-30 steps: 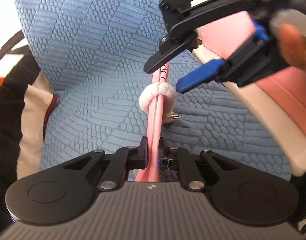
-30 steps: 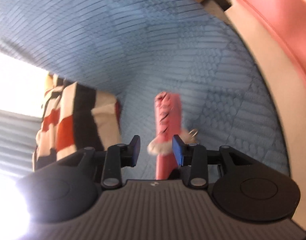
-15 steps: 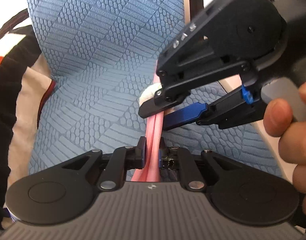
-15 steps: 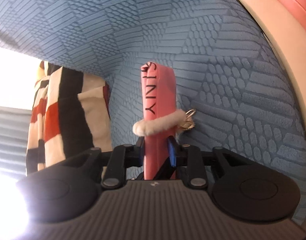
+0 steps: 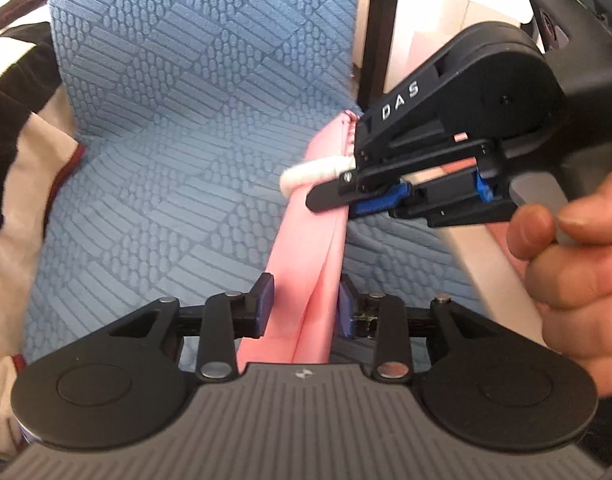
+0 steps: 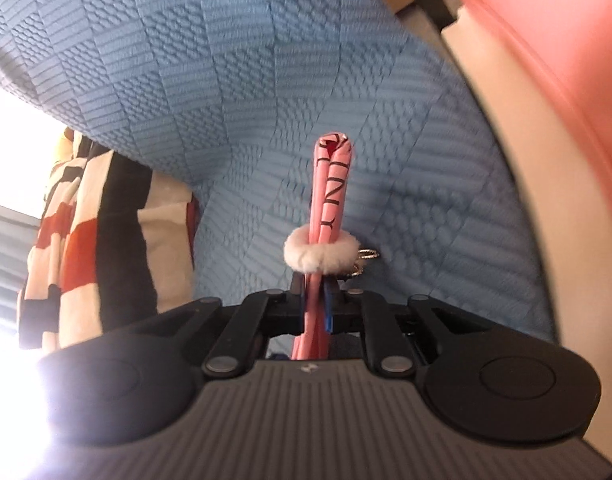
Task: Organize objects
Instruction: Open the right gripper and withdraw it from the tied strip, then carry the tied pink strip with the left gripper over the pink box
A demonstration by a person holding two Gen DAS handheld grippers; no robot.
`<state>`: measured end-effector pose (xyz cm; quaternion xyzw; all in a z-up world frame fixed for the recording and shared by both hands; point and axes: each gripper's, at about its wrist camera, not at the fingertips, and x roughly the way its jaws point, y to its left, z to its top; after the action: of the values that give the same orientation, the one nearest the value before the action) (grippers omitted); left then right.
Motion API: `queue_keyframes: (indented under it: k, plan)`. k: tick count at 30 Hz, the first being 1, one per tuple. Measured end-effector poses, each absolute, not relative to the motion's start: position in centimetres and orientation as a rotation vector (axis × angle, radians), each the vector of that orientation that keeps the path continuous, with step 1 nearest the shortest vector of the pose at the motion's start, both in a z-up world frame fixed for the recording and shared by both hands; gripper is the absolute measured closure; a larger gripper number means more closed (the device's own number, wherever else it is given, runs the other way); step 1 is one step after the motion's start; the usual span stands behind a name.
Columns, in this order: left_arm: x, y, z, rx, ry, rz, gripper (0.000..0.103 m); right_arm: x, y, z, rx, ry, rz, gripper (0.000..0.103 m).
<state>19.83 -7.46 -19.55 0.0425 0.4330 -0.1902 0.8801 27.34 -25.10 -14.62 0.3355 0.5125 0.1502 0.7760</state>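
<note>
My right gripper [image 6: 314,300] has just pinched the soft, light pink bag [image 5: 313,256] below its fluffy band [image 6: 319,256] — left gripper [image 5: 304,304] has just opened round it.

Blue textured cushion [image 5: 194,128] beyond the jaws; black-red-cream striped fabric [image 6: 106,232] left of them; pink-and-cream surface [image 6: 545,80] right.

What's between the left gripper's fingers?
The folded pink bag, seen in the left wrist view; left gripper jaws have just been opening and stand off it.
</note>
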Motion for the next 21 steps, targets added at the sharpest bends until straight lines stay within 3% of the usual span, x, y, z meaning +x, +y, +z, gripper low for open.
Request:
queue_keyframes:
  k: [4,9,14,17,21]
  plan:
    - [19.6,-7.6,-19.6,0.07,0.905,-0.412,0.076,27.2,-25.2,-14.5,0.705,1.101,0.297,0.089]
    - [19.7,-7.4,-19.6,0.054,0.905,-0.393,0.08,26.8,-23.6,-15.0,0.68,1.139,0.304,0.083]
    - [20.0,-6.4,-19.4,-0.01,0.934,-0.383,0.078,26.6,-22.9,-15.5,0.696,1.143,0.301,0.083]
    - [20.2,-5.5,-18.9,-0.095,0.952,-0.407,0.071,26.4,-22.7,-14.9,0.651,1.13,0.286,0.09]
    - [19.3,-4.8,-17.7,-0.148,0.964,-0.431,0.065,26.0,-22.6,-14.2,0.585,1.124,0.26,0.092]
